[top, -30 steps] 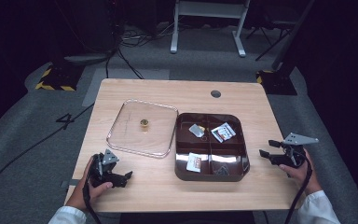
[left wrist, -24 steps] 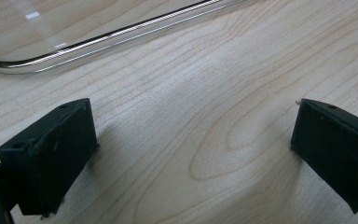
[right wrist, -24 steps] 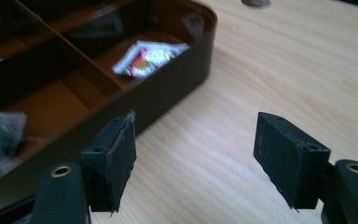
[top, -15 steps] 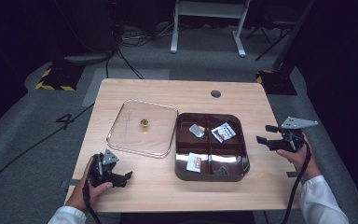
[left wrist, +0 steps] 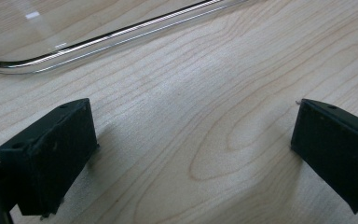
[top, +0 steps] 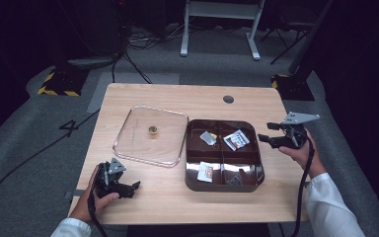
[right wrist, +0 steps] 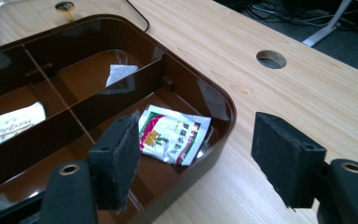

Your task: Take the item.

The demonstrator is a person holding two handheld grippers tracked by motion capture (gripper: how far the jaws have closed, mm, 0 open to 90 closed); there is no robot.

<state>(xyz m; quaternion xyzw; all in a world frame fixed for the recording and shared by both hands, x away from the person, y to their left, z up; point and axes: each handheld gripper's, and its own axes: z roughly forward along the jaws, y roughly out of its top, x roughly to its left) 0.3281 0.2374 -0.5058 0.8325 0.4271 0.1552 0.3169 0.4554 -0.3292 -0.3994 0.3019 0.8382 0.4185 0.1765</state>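
Observation:
A brown compartment tray [top: 223, 187] sits right of centre on the wooden table [top: 197, 98]. It holds a silver packet [top: 208, 138], a printed packet [top: 236, 139], a white packet [top: 205, 172] and a dark item [top: 235, 178]. My right gripper [top: 263, 138] hovers open just off the tray's right side, jaws pointing at it. In the right gripper view, the printed packet [right wrist: 172, 137] lies beyond my open right gripper [right wrist: 200, 154], inside the tray's rim [right wrist: 223, 100]. My left gripper [top: 133, 186] rests open on the table near the front left; my left gripper [left wrist: 191, 135] holds nothing.
A clear lid [top: 143, 145] with a gold knob [top: 152, 130] lies flat left of the tray; its edge [left wrist: 121, 32] runs ahead of the left jaws. A cable hole [top: 228, 99] is at the table's back right. Dark floor with cables surrounds the table.
My right gripper has lifted and moved away from the person, closer to the tray's right side. The left gripper has stayed put.

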